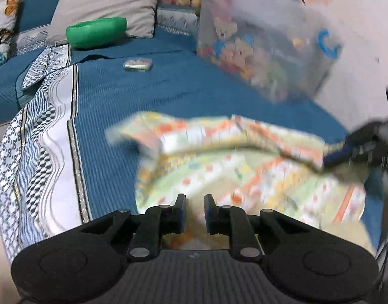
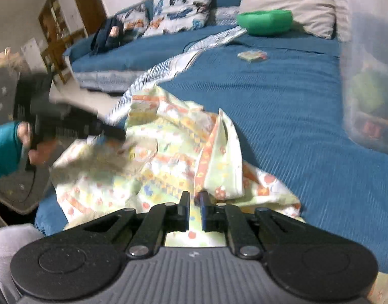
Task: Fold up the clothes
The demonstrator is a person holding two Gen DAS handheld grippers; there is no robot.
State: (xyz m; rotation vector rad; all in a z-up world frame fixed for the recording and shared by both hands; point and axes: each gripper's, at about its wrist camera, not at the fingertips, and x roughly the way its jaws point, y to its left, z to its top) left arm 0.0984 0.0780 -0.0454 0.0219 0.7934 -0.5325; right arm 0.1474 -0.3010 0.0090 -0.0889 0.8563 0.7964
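Observation:
A pale yellow-green garment with orange and blue print [image 1: 244, 167] lies crumpled on the blue bedspread [image 1: 148, 93]; it also shows in the right wrist view [image 2: 163, 157]. My left gripper [image 1: 195, 200] hangs over the garment's near edge, jaws a narrow gap apart; whether cloth is between them I cannot tell. In the right wrist view it [image 2: 115, 133] reaches the garment's left edge. My right gripper [image 2: 194, 197] is shut on a fold of the garment. In the left wrist view it [image 1: 328, 159] grips the garment's right edge. Both views are motion-blurred.
A clear plastic bin [image 1: 267, 45] with cartoon print stands on the bed at the right. A green pouch [image 1: 97, 31], grey pillow [image 1: 105, 2], butterfly pillows [image 2: 181, 5] and a small packet [image 1: 138, 63] lie farther back. A patterned sheet border [image 1: 41, 152] runs along the left.

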